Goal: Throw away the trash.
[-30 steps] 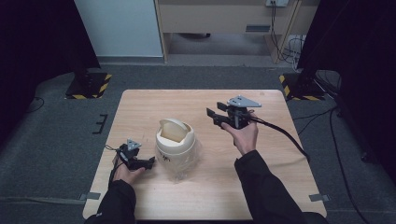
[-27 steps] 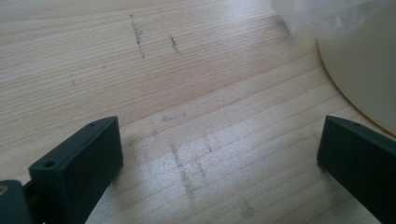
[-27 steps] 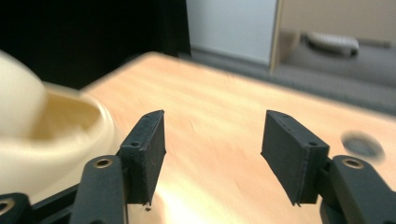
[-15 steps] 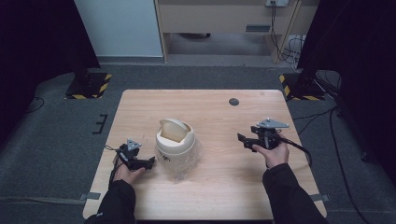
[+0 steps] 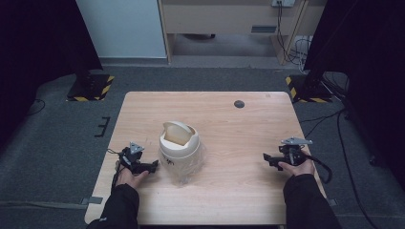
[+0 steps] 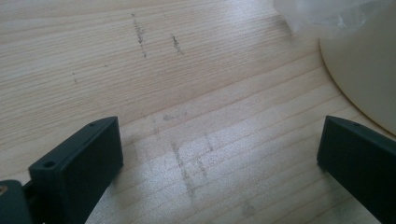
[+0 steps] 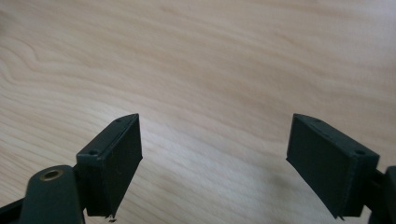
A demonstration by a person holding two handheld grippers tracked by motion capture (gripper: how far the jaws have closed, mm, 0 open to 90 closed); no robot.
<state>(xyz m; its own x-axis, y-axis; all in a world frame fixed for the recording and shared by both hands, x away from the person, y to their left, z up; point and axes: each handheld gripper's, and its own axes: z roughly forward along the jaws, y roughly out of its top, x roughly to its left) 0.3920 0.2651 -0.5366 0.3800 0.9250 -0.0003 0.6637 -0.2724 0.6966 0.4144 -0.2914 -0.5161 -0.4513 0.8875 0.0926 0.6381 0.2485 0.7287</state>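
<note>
A cream bin with a swing lid (image 5: 179,143) stands on the wooden table (image 5: 239,129), left of centre, with a clear plastic liner (image 5: 191,169) bunched at its base. My left gripper (image 5: 154,164) rests low on the table just left of the bin, open and empty; its own view has the bin's cream wall (image 6: 364,70) and a bit of liner (image 6: 322,14) at the upper right. My right gripper (image 5: 265,158) lies near the table's right front, open with bare wood between its jaws (image 7: 215,154).
A small dark round spot (image 5: 239,104) sits near the table's far edge. Black stands with yellow-striped bases (image 5: 90,88) flank the table on the grey floor. Cables (image 5: 334,143) run along the right side.
My right gripper has moved from above the bin's right side back and down to the table's right front. The left gripper has stayed put.
</note>
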